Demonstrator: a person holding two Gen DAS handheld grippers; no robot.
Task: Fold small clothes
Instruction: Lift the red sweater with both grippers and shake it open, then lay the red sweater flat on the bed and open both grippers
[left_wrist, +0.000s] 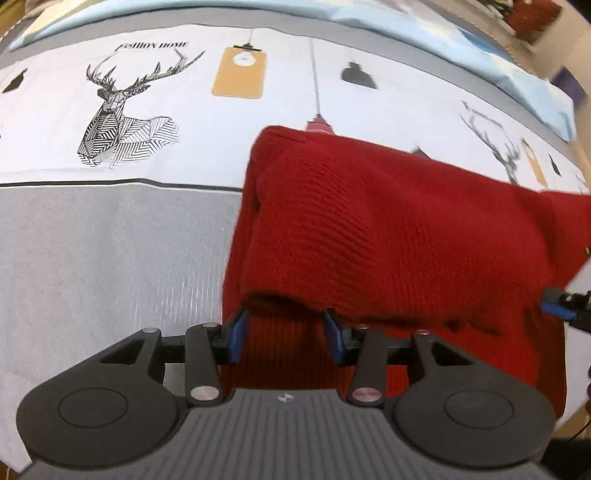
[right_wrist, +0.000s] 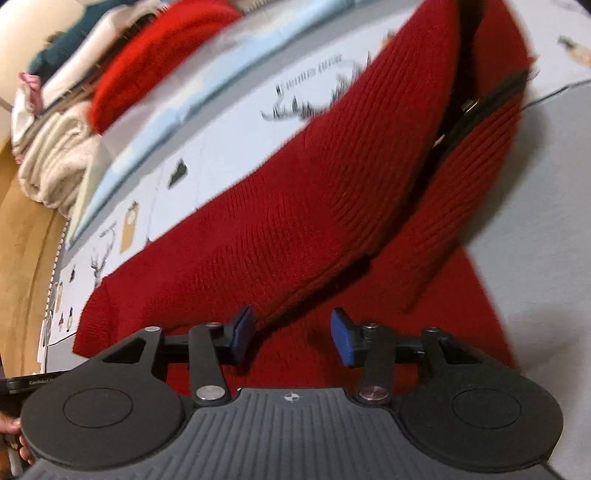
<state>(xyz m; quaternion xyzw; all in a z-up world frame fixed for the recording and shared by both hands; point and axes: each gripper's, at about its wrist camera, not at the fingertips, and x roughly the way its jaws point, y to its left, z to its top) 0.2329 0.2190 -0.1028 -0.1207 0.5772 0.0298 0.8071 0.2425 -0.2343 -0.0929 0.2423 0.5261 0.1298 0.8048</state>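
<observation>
**One red garment, two grippers**

Counted: one red knit sweater (left_wrist: 369, 229), folded over, on printed bedsheet (left_wrist: 110, 240), at 2 o'clock in left view; left gripper (left_wrist: 286, 338) jaws apart, gripping nothing; right gripper (right_wrist: 291, 338) likewise apart above knit; fold edge near both.

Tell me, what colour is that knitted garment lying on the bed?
The knitted garment is deep red, with a dark zip; the colour shows best in the left wrist view.
</observation>
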